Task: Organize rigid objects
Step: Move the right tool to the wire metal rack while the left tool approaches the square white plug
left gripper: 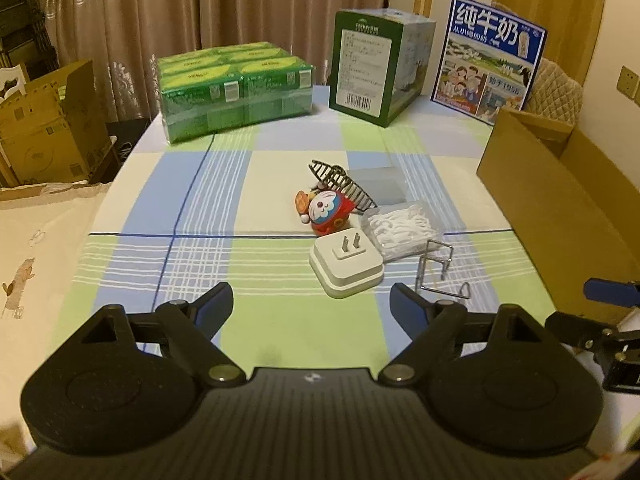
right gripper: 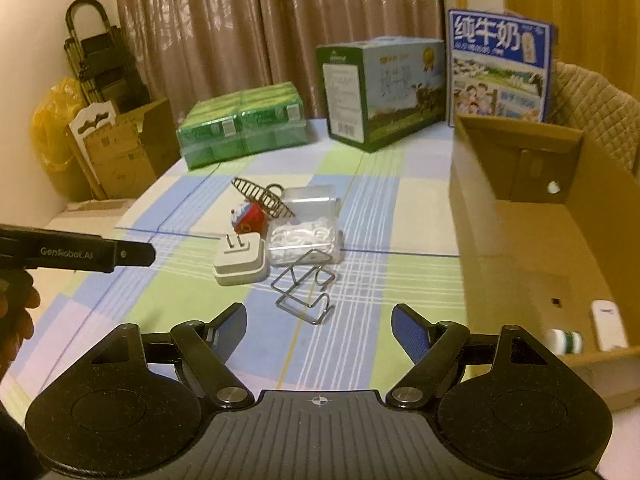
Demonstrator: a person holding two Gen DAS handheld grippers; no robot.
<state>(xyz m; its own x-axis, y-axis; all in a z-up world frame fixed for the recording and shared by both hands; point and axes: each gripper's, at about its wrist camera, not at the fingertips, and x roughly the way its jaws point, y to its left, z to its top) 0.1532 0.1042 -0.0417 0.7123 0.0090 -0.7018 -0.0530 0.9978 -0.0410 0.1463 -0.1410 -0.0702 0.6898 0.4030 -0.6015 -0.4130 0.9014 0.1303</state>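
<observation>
While both grippers, left gripper (left gripper: 311, 304) and right gripper (right gripper: 319, 326), are hanging spread, gripping nothing, small items are sitting mid-table (left gripper: 168, 200): grabbing wire rack (right gripper: 304, 290) first, going low, dropping into cardboard box (right gripper: 520, 248) at right edge.

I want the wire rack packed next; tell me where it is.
The wire rack lies on the checked cloth just ahead of the right gripper, nearest of the pile, in front of the white plug and floss box.

The tall blue-and-white milk carton (left gripper: 490, 56) standing at the table's far edge carries large white characters "纯牛奶". In the right wrist view, the black side of the left gripper (right gripper: 76, 254) reads "GenRobot.AI". Other labels are illegible.
</observation>
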